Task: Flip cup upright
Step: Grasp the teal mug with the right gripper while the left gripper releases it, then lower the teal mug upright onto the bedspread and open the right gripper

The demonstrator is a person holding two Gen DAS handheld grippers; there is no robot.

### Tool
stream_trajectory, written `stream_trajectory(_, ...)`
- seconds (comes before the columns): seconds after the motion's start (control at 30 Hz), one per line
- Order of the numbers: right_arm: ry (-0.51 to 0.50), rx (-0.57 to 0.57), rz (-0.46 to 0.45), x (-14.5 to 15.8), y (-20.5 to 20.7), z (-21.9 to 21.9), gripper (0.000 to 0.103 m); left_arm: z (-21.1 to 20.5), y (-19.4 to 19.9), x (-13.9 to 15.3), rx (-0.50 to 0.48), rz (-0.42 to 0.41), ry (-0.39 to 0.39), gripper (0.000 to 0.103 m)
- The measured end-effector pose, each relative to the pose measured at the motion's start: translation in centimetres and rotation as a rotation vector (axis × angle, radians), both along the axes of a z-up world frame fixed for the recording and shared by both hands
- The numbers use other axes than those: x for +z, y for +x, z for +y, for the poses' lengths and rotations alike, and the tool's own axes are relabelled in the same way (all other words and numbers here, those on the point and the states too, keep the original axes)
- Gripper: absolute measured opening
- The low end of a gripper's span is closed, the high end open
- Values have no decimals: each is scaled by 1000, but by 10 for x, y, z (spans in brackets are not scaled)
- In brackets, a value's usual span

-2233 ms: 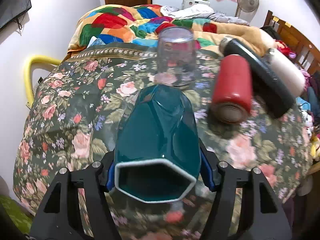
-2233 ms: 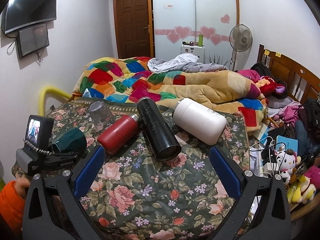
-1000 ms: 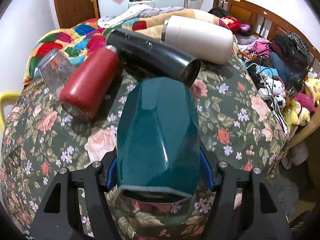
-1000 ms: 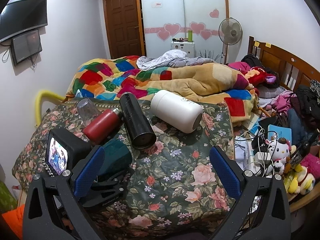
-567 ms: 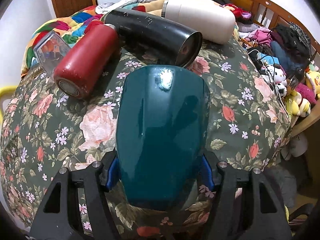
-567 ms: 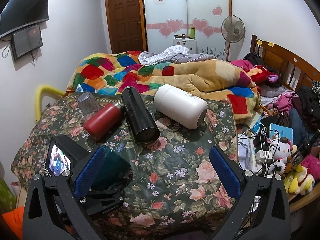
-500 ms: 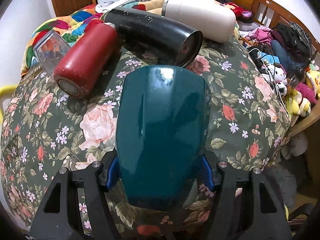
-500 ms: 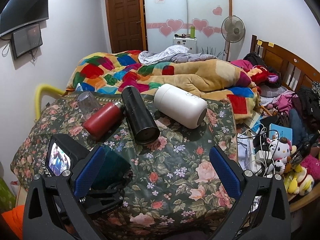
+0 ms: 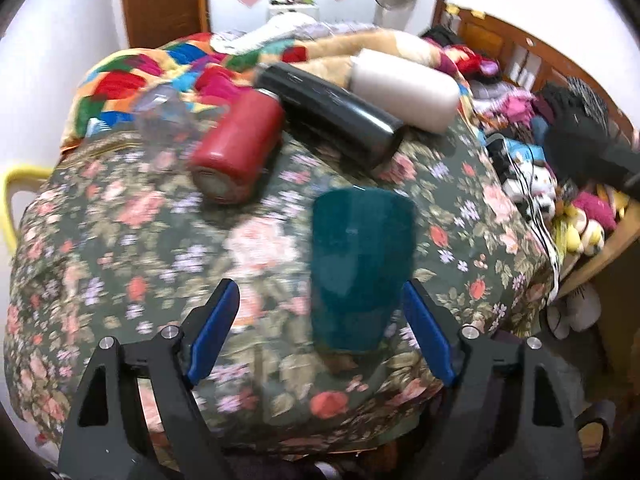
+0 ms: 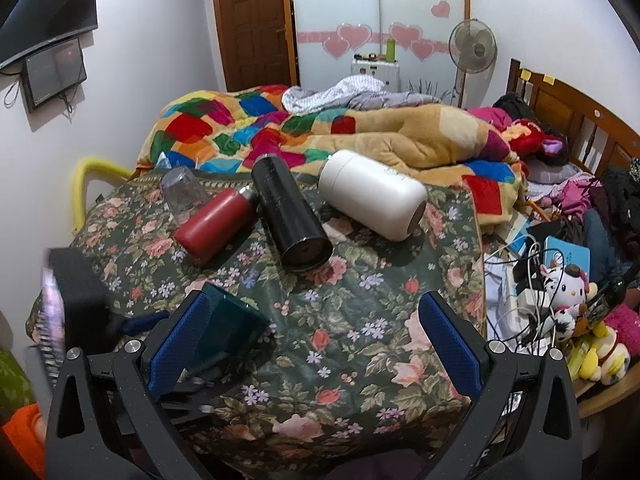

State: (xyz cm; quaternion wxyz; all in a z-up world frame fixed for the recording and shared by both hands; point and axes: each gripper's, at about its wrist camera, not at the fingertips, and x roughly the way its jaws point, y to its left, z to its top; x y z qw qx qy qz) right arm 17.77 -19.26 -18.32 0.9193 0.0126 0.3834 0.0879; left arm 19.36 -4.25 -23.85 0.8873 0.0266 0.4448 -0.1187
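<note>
**Left wrist view.** The cup (image 9: 362, 264) is seen standing on the floral tabletop (image 9: 120, 240), wide end uppermost and narrow end down, so it is judged to be upright already. The picture is smeared by motion, and the mouth itself cannot be made out. The left claw (image 9: 318, 300) is spread and grips nothing. The pad at 3 o'clock lies just beside the cup's wall, perhaps touching it, while the pad at 9 o'clock is well apart from it.

The step in hand is judged to be the clearing of the claw from the cup. It would best be done with the jaws kept wide. The claw should first be eased a little toward 3 o'clock, so that the near pad is freed. It should then be drawn straight back toward 6 o'clock along its own fingers. A sideways sweep is to be avoided, since the cloth looks soft and the cup's base is narrow. A red bottle (image 9: 236, 148) and a black flask (image 9: 332, 116) lie on their sides toward 11 and 12 o'clock, clear of the path.

**Right wrist view.** The right claw (image 10: 316, 336) is held open and empty above the near edge of the tabletop. The cup is seen at 8 o'clock, partly hidden behind this claw's own pad, with the left claw's body beside it. A white flask (image 10: 374, 204) lies at 12 o'clock and a glass (image 10: 182, 194) at 10 o'clock. The right claw is best kept where it is, away from the cup.
</note>
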Motion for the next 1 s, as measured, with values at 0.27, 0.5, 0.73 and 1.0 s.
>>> stream_trajectory(0.27, 122, 42, 228, -47, 26, 23, 98, 54, -10, 16, 166, -76, 104, 84)
stream_trajectory(0.5, 230, 53, 407, -82, 47, 45, 87, 85, -15, 11, 224, -62, 88, 84)
stream_trajectory(0.73, 200, 57, 471, -102, 60, 64, 84, 89, -15, 8, 232, -65, 70, 84)
stream_trajectory(1.0, 169, 79, 474, -105, 67, 70, 74, 88, -11, 8, 230, -64, 73, 84)
